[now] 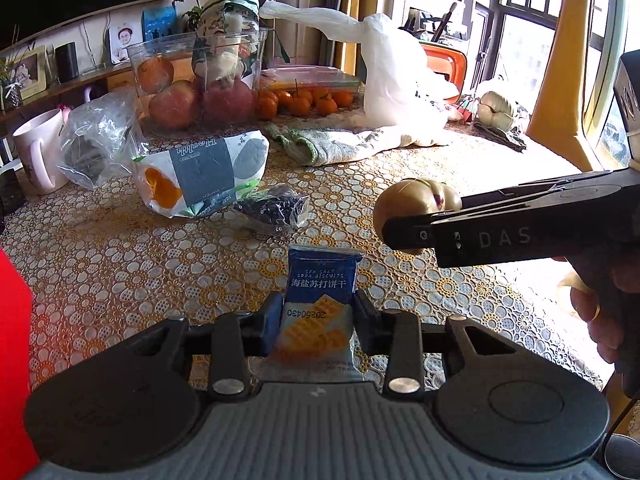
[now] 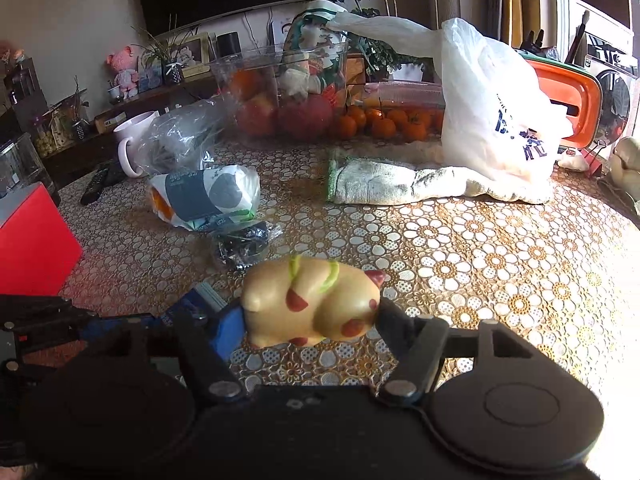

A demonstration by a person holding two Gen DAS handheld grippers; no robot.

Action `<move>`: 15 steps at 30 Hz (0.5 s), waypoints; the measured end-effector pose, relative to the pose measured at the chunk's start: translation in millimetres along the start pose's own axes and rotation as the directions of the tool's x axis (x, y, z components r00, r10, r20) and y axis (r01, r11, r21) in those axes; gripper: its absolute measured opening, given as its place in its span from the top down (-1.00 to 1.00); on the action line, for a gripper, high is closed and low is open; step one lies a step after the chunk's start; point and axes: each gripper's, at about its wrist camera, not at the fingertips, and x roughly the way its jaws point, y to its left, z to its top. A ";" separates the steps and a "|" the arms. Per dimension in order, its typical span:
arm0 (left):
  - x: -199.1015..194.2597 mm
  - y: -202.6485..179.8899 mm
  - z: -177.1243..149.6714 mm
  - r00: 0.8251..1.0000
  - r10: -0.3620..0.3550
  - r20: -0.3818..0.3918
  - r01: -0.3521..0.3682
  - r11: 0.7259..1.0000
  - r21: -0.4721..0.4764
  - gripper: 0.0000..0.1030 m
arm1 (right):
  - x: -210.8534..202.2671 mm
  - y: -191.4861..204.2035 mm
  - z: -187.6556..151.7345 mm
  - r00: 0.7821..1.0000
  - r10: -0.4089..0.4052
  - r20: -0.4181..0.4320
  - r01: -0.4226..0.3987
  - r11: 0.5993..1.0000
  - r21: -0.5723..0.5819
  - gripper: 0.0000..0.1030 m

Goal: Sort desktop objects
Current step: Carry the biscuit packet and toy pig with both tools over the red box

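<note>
Soda biscuit packet point(image 1: 320, 300): pinched in your left claw point(image 1: 318, 314). Cat figurine point(image 2: 312, 306): pinched in your right claw point(image 2: 310, 316), seemingly just clear of tabletop point(image 2: 500, 248). Unsorted: snack bag point(image 1: 200, 176), dark sachet point(image 1: 272, 210), cloth point(image 2: 380, 186).

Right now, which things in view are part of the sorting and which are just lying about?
In hand:
- biscuit packet, clamped in the left gripper
- cat figurine, clamped in the right gripper

Lying about:
- fruit tub
- white plastic bag
- mug
- cloth
- red box
</note>
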 end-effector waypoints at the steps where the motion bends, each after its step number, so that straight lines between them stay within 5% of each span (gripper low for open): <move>1: -5.0 -0.8 -0.4 1.000 0.003 0.001 -0.003 1.000 -0.002 0.30 | -4.3 1.1 -0.6 1.000 0.003 0.001 -0.003 1.000 -0.002 -0.32; 15: -92.0 -9.7 -12.7 0.998 0.054 0.043 -0.052 0.998 -0.044 0.30 | -77.6 33.1 -4.3 0.998 0.062 0.022 -0.060 0.995 -0.078 -0.32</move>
